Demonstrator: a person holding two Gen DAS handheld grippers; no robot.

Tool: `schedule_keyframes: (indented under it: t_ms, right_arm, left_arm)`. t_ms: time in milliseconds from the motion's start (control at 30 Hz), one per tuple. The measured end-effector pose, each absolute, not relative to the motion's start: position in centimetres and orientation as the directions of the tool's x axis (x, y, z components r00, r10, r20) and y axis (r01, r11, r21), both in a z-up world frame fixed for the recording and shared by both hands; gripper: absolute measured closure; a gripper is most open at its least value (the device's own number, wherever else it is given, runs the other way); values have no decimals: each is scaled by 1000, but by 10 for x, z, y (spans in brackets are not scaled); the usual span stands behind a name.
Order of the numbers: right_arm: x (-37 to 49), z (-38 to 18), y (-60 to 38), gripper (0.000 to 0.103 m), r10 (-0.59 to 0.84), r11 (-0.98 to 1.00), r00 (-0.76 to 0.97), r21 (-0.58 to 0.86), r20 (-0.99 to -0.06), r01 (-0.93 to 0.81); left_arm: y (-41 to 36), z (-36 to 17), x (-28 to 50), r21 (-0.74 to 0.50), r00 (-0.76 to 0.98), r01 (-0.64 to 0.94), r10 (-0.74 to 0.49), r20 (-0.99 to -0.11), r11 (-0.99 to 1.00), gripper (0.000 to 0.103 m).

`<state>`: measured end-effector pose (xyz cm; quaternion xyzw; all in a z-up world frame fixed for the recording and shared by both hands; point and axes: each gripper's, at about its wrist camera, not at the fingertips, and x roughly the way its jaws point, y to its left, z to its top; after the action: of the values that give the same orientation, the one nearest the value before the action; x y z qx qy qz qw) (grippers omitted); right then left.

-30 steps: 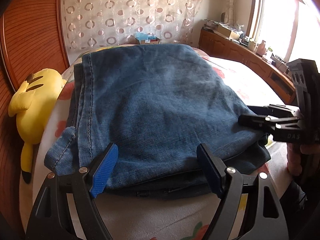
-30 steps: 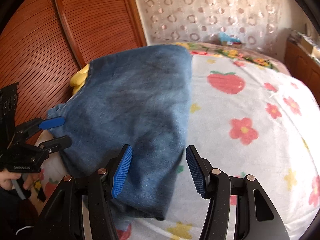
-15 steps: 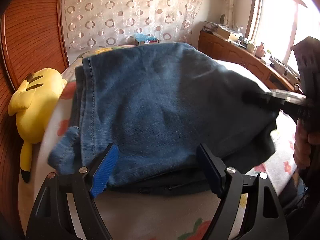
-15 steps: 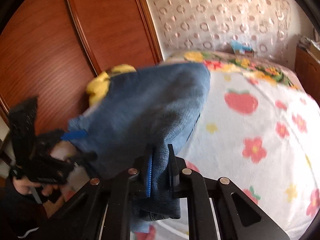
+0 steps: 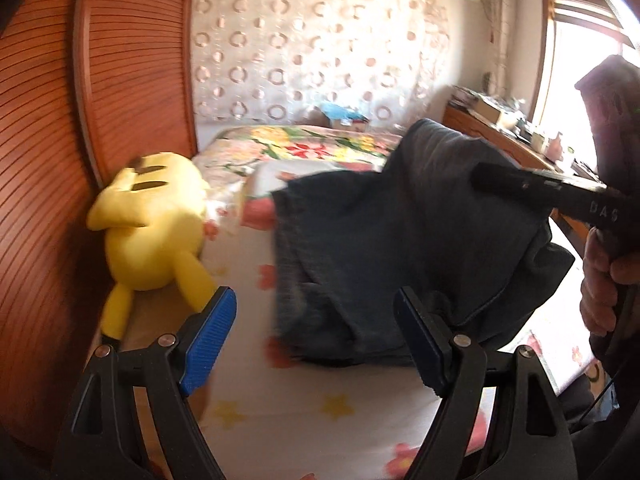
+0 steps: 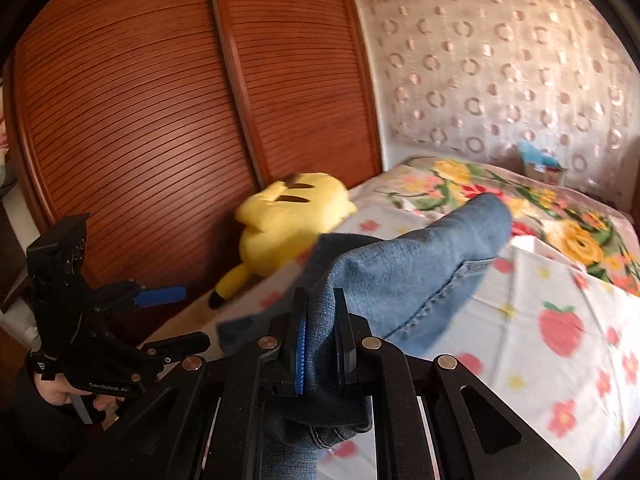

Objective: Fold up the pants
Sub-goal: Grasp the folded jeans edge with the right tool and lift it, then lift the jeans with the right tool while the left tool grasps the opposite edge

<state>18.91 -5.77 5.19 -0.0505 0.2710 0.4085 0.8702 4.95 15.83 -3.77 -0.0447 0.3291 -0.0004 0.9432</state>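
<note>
The folded blue jeans [image 5: 400,248] hang lifted above the bed, gripped at their right edge. My right gripper [image 6: 320,340] is shut on the denim [image 6: 404,272], which rises from its jaws and drapes toward the far side; it also shows in the left wrist view [image 5: 536,190] as a dark bar across the cloth. My left gripper [image 5: 316,340] is open and empty, low in front of the jeans, its blue pad [image 5: 208,336] clear of the cloth. It also shows at the left of the right wrist view [image 6: 164,320], jaws apart.
A yellow plush toy [image 5: 156,224] lies at the bed's left edge against the wooden slatted wardrobe [image 6: 140,120]. The bed sheet [image 6: 560,320] has strawberry and flower prints. A wooden dresser [image 5: 500,136] with clutter stands under the window at right.
My right gripper closed on the jeans' right edge and lifted them up and rightward off the bed. My left gripper stayed open and the jeans slid away from it.
</note>
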Motion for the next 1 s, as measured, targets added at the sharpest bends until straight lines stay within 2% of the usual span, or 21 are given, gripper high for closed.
schedule_keyframes:
  t_ms: [167,433,500,567,633,767,1000]
  right_arm:
    - [204,33,-10,93,718,588,435,140,-544,-796]
    - [213,-32,38,93,697,517,273,200,-663,-833]
    - [221,-30,34,88,713,518,260,238,-651,-822]
    - [221,-23,26,73,718,523,270,242,-642,-817]
    - [223,-14,20,63,716,528,292,217,-635,-821]
    - [210,4,5,56,710,553,367,153,-601,-819]
    - [206,11,-12,49,650,632,485,63,-584,-772]
  left_arm:
    - [187,-36,37,-93,793,-92,16,-609,991,22]
    - [210,-41,28,-96,785,-147,57,-617,984,22]
    - [212,-42,29,-99,784,-149,56,-618,984,22]
    - [211,-42,31,-96,782,-148,57,-620,984,22]
    - [209,-42,32,-97,784,-141,51,-618,985,22]
    - [202,-39,40,-92,786,-119,38,-617,989,22]
    - [184,-35,66,-79,778,-71,6,-628,994,22]
